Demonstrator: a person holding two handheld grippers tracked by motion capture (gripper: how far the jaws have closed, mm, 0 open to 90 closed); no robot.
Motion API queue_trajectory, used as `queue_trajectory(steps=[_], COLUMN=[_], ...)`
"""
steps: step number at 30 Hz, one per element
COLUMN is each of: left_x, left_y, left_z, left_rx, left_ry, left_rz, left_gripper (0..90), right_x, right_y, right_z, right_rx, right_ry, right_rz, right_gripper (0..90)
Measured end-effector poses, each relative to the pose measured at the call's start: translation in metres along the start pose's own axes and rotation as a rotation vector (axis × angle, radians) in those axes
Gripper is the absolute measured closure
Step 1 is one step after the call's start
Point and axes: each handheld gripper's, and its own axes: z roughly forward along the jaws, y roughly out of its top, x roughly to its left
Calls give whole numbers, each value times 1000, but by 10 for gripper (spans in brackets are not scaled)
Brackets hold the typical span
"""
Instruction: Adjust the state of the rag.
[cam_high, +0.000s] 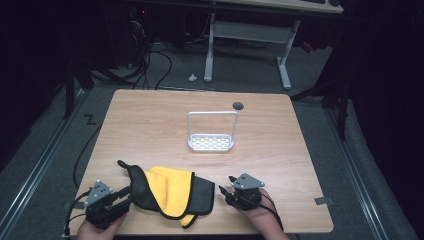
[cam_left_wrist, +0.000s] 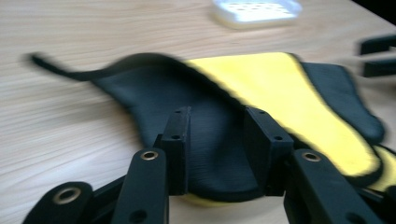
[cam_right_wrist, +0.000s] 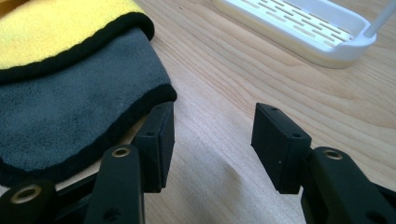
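Yellow-and-black cloth (cam_high: 167, 192) lies folded at near edge of wood surface (cam_high: 150, 125), btwn the two grippers, black tail trailing to far-left. L gripper (cam_high: 121, 196) at cloth's left end; in left gripper view its jaws straddle the black edge of cloth (cam_left_wrist: 219, 140), gap moderate, cloth between them but not clearly pinched; view blurred. R gripper (cam_high: 223, 191) just right of cloth, jaws wide, nothing held; in right gripper view left jaw sits just beside cloth's grey corner (cam_right_wrist: 70, 112). White rack (cam_high: 211, 142) w/ tall wire handle stands mid-surface, well apart from cloth.
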Motion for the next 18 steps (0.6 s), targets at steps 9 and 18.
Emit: queue_trajectory(steps=[9,18], left_x=[-61,-92], left_y=[4,-6], left_z=[28,64], left_rx=[65,200], left_ry=[-186,-189], left_rz=[178,328], left_gripper=[518,462], right_x=[-1,-4], right_y=[-3,-13], right_z=[-4,-15], right_rx=[2,7], right_ry=[-12,-40], right_rz=[7,24], right_gripper=[498,498])
